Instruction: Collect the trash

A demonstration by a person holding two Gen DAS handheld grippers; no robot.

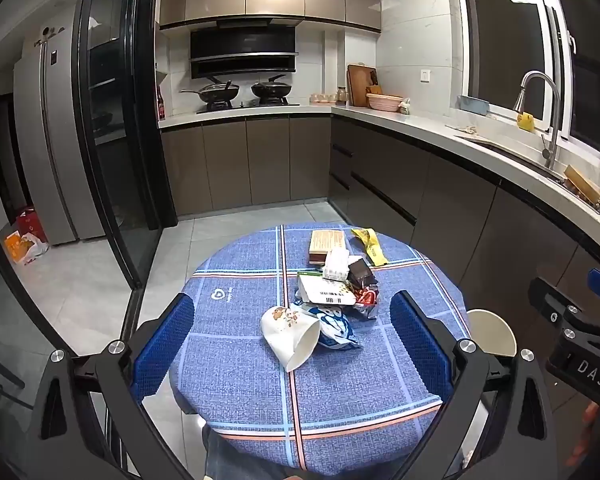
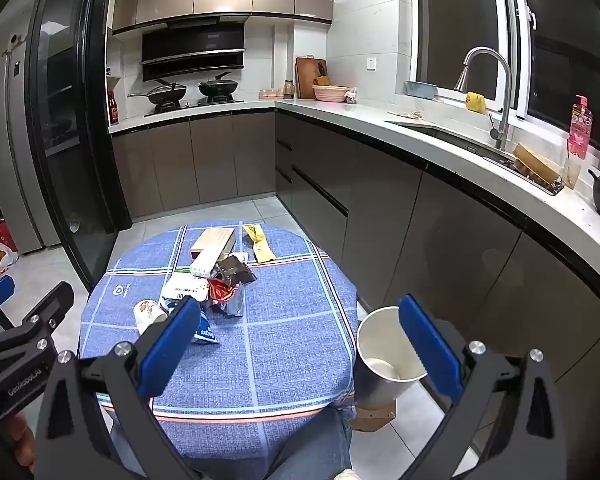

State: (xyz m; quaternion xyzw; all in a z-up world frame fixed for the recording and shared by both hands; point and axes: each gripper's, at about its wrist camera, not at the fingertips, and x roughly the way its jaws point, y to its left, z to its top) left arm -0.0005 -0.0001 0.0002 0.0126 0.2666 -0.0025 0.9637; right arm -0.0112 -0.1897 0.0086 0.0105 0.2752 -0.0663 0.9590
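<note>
A pile of trash lies on a round table with a blue checked cloth: a tipped white paper cup, a blue-white snack bag, a white barcoded packet, a brown box and a yellow wrapper. My left gripper is open above the near side of the table, its fingers either side of the cup. My right gripper is open and empty, right of the pile. A white bin stands by the table's right edge.
Kitchen counters run along the back and right, with a sink and tap, a stove with two pans and cabinets below. A fridge and bags on the floor are at the left. Grey tiled floor surrounds the table.
</note>
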